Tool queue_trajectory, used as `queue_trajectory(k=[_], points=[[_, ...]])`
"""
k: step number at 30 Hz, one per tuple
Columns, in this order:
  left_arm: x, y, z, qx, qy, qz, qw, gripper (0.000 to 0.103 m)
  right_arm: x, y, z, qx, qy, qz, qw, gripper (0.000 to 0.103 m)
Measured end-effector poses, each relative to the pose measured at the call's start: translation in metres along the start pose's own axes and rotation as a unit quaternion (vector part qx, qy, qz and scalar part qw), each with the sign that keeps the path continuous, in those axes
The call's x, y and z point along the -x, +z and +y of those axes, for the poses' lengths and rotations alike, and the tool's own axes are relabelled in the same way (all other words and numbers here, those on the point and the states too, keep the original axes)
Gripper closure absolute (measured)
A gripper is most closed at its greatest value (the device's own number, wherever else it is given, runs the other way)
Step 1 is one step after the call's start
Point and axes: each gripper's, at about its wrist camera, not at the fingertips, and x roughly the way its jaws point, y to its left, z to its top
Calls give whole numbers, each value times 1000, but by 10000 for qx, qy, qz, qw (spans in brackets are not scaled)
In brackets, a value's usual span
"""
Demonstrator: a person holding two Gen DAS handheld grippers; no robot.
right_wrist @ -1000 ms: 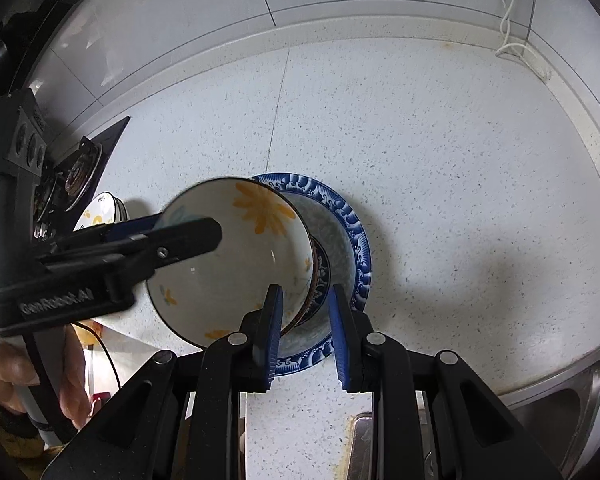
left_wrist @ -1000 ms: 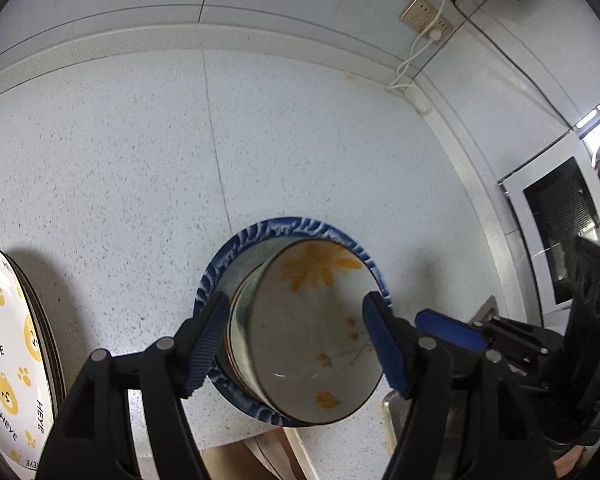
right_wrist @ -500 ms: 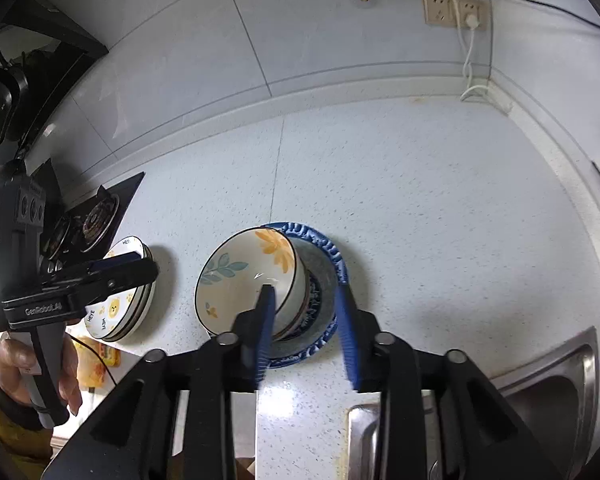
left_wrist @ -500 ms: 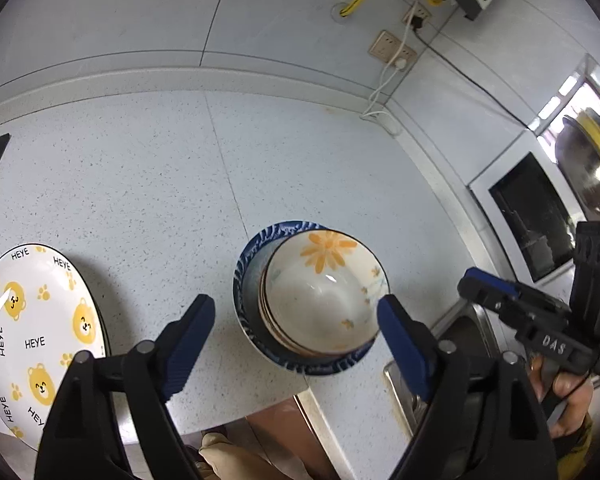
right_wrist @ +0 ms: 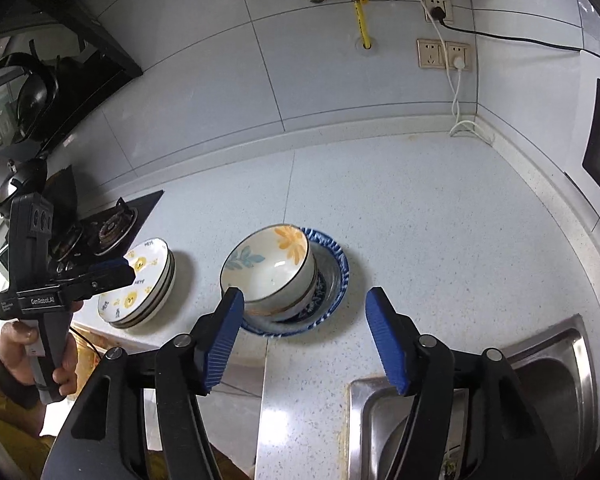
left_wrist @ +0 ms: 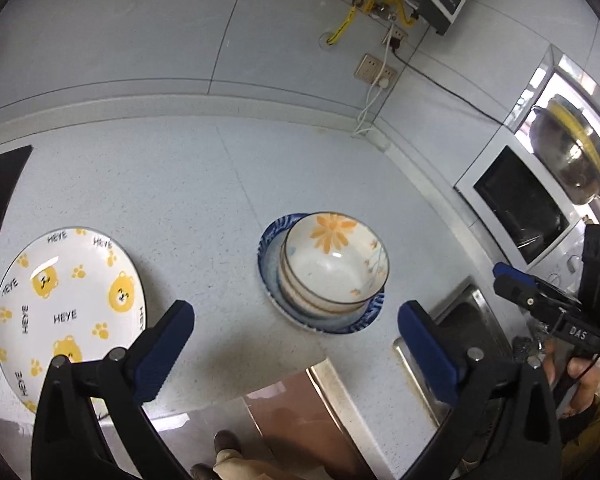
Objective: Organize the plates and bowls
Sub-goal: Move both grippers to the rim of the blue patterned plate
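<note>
A white bowl with orange flowers (left_wrist: 336, 256) sits stacked in other bowls on a blue-rimmed plate (left_wrist: 272, 236) near the counter's front edge; it also shows in the right wrist view (right_wrist: 270, 262), on the plate (right_wrist: 336, 276). A stack of white plates with yellow bears (left_wrist: 60, 304) lies to the left, also in the right wrist view (right_wrist: 140, 284). My left gripper (left_wrist: 296, 344) is open and empty, pulled back above the counter edge. My right gripper (right_wrist: 304, 336) is open and empty, in front of the bowls.
A steel sink (right_wrist: 480, 392) lies at the front right. A gas hob (right_wrist: 100, 232) is at the left, a microwave (left_wrist: 520, 204) at the right. Sockets and a white cable (right_wrist: 456, 92) are on the back wall.
Both grippers have let go of the flower bowl, opened wide and pulled back and up from it. The bowl now rests in the stack on the blue plate.
</note>
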Motion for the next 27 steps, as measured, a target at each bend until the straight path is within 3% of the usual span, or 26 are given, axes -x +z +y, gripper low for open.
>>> queue_trajectory(k=[3,11,19,21,27], points=[[-6,-6,9,324,56,73,9994,1,0,-7,-3,-24,-15,23,10000,44],[-47,-13,46,1409,-769,618,9851,6,-30,-14,-26,-387,-43,432,9983,41],[-93,-11,68,1942,-606,1080,9731,27,-82,-8,-50,-813,169,1019,9913,42],[-103,-9,73,2038,-607,1155,9703,33,-98,-5,-57,-945,285,1162,9883,47],[-129,-9,79,2154,-737,1379,9639,39,-130,6,-67,-1034,397,1442,9833,56]])
